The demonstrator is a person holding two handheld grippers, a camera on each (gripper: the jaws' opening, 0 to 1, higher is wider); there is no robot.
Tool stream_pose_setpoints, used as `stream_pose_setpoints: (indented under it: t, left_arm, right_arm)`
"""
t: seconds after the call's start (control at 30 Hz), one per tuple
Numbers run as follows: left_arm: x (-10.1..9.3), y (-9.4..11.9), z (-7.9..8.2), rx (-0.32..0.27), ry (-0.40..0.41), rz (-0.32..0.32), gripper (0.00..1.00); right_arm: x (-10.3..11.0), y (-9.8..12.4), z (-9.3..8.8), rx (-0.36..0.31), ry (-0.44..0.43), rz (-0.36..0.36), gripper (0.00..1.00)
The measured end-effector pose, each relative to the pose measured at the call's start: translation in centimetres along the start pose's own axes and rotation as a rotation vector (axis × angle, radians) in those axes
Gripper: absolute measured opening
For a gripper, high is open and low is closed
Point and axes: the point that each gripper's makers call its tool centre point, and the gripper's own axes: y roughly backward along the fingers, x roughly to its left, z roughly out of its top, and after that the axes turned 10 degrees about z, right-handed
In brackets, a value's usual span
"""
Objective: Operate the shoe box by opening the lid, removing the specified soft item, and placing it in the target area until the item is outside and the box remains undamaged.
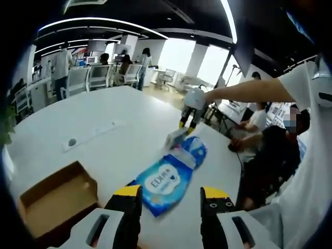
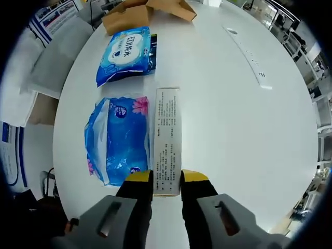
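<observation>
An open brown shoe box (image 1: pixel 57 197) sits at the lower left of the left gripper view, with its flaps (image 2: pixel 145 10) at the top of the right gripper view. Beside it lies a blue wipes pack (image 1: pixel 166 179) (image 2: pixel 126 54), just ahead of my open left gripper (image 1: pixel 171 193). Farther along rests a second blue pack with pink flowers (image 1: pixel 193 151) (image 2: pixel 118 137). My right gripper (image 2: pixel 167 177) (image 1: pixel 188 124) is shut on the near end of a narrow white printed carton (image 2: pixel 167 135) (image 1: pixel 175 137), which lies next to the flowered pack.
The white table (image 2: pixel 223 119) carries a long white power strip (image 1: pixel 91 136) (image 2: pixel 249 52). A seated person (image 1: pixel 270 155) is at the table's right edge. Office chairs (image 1: pixel 98 77) and standing people are at the back.
</observation>
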Motion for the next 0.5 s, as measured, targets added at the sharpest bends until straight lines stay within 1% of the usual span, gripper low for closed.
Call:
stream_pose_setpoints:
  t: [0.1,0.27,0.33,0.4,0.5]
  left_arm:
    - [-0.5,0.1,0.1,-0.004,-0.001,-0.003,0.45]
    - [-0.4,0.8,0.6,-0.014,-0.008,-0.007,0.46]
    - [-0.3,1.3,0.8,-0.021,-0.011,-0.010,0.46]
    - [0.0,1.9,0.9,-0.026,-0.022,-0.009,0.47]
    - [0.2,3.0,1.1,-0.035,-0.029,-0.005,0.48]
  right_arm:
    - [0.0,0.3,0.1,-0.001,-0.001,-0.009,0.21]
    - [0.6,1.1,0.7,-0.018,-0.026,-0.020,0.26]
    - [1.0,1.7,1.0,-0.024,-0.025,-0.028,0.28]
    - [2.0,2.6,1.6,-0.026,-0.025,-0.036,0.31]
    - [2.6,4.0,2.6,-0.044,-0.009,-0.061,0.34]
